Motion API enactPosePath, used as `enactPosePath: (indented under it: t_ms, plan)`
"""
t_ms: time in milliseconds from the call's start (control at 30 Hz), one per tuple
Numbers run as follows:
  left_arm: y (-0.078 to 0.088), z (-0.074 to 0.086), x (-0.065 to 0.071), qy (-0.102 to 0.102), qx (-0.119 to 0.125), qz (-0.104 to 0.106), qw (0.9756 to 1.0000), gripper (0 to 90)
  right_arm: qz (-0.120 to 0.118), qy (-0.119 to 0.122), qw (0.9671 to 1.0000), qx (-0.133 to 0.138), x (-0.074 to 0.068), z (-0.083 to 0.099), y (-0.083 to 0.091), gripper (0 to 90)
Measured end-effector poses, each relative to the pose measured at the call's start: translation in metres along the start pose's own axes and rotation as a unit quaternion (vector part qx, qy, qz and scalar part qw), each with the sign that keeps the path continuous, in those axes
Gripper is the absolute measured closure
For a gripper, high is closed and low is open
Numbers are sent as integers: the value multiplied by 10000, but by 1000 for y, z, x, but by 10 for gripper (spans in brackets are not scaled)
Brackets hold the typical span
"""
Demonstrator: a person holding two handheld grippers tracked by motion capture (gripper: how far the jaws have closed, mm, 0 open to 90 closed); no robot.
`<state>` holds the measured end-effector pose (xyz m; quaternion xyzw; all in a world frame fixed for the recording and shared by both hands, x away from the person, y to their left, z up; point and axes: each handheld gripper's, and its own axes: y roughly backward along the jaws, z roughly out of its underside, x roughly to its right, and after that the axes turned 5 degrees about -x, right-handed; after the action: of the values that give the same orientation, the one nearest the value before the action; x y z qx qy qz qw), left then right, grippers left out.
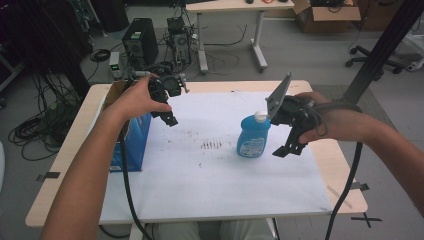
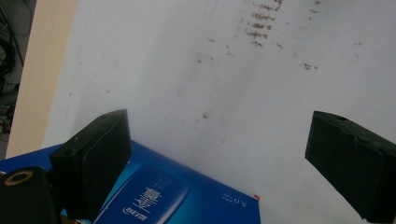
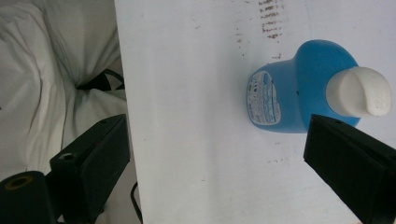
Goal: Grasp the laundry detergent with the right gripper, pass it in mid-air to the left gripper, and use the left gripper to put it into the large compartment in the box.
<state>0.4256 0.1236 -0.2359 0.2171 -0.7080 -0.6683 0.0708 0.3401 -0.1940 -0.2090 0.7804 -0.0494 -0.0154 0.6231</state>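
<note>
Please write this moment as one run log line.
left gripper: open, over box | right gripper: open, beside bottle | bottle: upright, untouched

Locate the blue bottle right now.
In the high view the blue bottle stands upright on the white mat, right of centre, just left of the open right gripper. The blue box stands across the mat at the left edge.

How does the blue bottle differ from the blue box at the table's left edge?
The blue bottle is rounded with a white cap and stands on the white sheet; the blue box is flat-sided and straight-edged and sits at the sheet's left border. The bottle is next to the right gripper, the box below the left gripper. Both are blue, upright and ungripped.
</note>
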Motion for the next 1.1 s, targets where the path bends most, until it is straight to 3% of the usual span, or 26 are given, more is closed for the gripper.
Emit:
enactPosePath:
  t_ms: [333, 700, 1100]
  plan:
    - [-1, -3, 0, 3, -1, -12, 10000, 72, 131, -5, 9999, 86, 7, 7, 10, 64]
    - [1, -3, 1, 47, 16, -37, 10000, 70, 231, -196, 9992, 274, 30, 28, 20, 48]
    - [0, -2, 2, 66, 34, -57, 10000, 70, 210, -175, 9988, 398, 51, 39, 22, 46]
